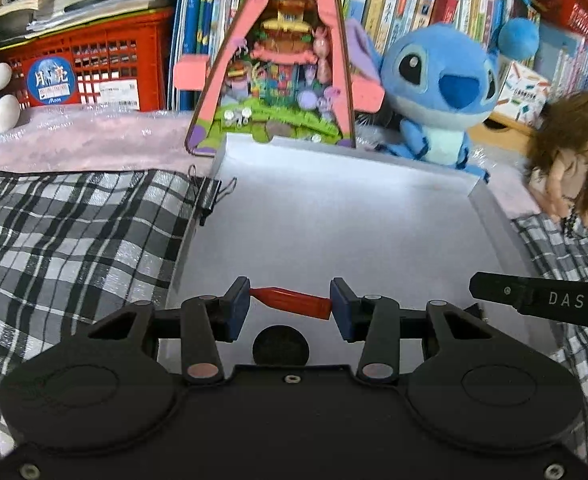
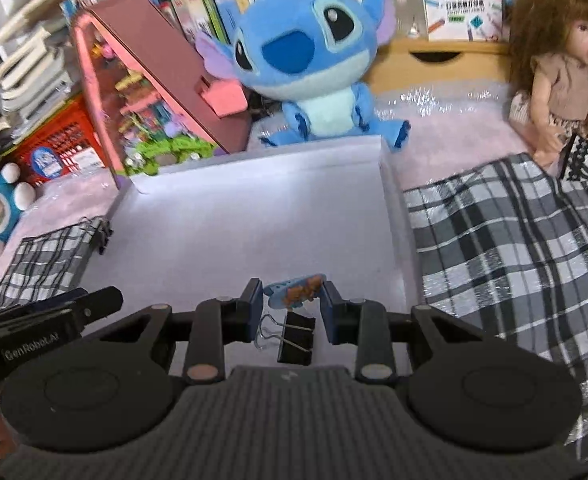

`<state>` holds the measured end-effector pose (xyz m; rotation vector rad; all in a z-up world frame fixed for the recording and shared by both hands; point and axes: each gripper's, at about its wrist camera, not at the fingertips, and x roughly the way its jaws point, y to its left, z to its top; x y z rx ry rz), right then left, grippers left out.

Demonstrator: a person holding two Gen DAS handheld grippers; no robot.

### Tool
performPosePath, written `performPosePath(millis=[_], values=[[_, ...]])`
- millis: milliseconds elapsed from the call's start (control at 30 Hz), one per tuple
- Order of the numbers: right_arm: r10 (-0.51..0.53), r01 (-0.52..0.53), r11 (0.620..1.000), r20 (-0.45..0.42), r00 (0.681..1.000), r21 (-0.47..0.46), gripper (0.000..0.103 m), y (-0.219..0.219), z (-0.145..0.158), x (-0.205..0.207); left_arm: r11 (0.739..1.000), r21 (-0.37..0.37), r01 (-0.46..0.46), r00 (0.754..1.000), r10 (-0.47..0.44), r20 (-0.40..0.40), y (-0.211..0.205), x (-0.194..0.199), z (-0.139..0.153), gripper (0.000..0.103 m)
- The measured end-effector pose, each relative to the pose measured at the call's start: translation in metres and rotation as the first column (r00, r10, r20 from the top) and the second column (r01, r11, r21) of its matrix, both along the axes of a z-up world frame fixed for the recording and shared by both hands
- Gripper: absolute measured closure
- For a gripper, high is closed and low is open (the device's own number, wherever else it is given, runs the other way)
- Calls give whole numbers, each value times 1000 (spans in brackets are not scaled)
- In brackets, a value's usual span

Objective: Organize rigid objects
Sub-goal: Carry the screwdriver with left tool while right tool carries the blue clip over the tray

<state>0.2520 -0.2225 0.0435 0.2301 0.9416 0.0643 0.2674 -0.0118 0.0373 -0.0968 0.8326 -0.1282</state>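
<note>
Holding things over the white tray (image 1: 334, 216), both grippers look to be at the carry-and-place step, and the risks lie mostly in how thin the two grips are. The left gripper (image 1: 290, 306) has its jaws partly closed on a small red piece (image 1: 292, 302) — pointed at one end, caught lengthwise end to end between the blue pads (image 1: 240, 308), so only its tips bear on them. A piece pinched by its ends can pivot or pop out if the hand tilts or jolts, and from here it could bounce off the tray floor toward the plaid cloth (image 1: 74, 232). The right gripper (image 2: 292, 306) is narrowed on a small blue-and-orange flat charm (image 2: 298, 290), which sits tilted between the pads (image 2: 254, 312); a black binder clip (image 2: 294, 338) shows just below it, and I cannot tell whether the clip hangs from the charm or lies loose on the tray. If it hangs, its swinging weight could drag the charm out of the grip. The two grippers work close together — each one's finger shows at the edge of the other's view — so they could knock one another on release. Another binder clip (image 1: 212, 196) on the tray's left wall is unlikely to get in the way.
</note>
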Motion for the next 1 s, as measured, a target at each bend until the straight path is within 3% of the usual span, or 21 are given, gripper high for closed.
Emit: performPosePath(millis=[467,1000], values=[[-4,3,1000,-63,998,-16,67,7,-16,15,999,53,11,1000,-10,-19,-4,9,-17,62],[-10,10,1000,-65,998,-4,64,6,-18,14,997,74,24,1000,-25,3,-8,4,-16,61]])
